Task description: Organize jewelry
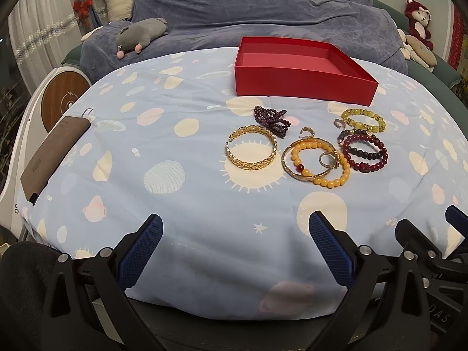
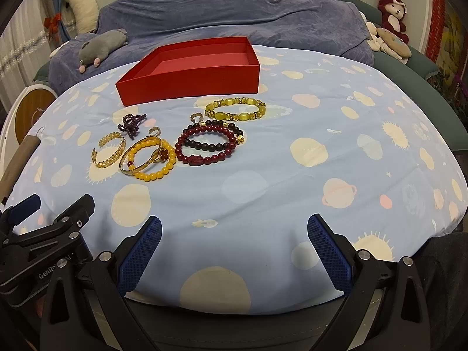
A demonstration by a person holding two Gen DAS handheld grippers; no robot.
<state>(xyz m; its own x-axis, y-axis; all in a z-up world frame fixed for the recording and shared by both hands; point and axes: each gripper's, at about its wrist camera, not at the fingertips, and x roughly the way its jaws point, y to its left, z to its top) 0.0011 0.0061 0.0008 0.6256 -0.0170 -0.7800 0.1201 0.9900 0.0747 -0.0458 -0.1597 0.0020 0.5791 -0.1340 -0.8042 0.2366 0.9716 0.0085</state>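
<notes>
Left wrist view shows my left gripper (image 1: 235,248) with its blue ribbed pads spread wide over the pale blue planet-print cloth (image 1: 181,204), nothing between them. At about one o'clock lies the jewelry: a woven gold cuff bangle (image 1: 251,148), and just right of it an orange bead bracelet (image 1: 320,163) overlapping a thin gold bangle (image 1: 288,162), with a small ring (image 1: 326,159) inside them. At twelve o'clock from those sits a bundled dark purple bead strand (image 1: 273,120). Farther right, a dark red bead bracelet (image 1: 365,153) rests on a black bead bracelet, and a yellow-green bead bracelet (image 1: 362,120) lies beyond. The open red cardboard box (image 1: 301,83) stands at twelve o'clock behind all of it, with no jewelry in the part I can see.

Right wrist view has my right gripper (image 2: 234,248) equally wide, holding nothing, with the jewelry at eleven o'clock. A grey plush toy (image 2: 102,46) lies on the blue blanket (image 2: 234,8) behind.
</notes>
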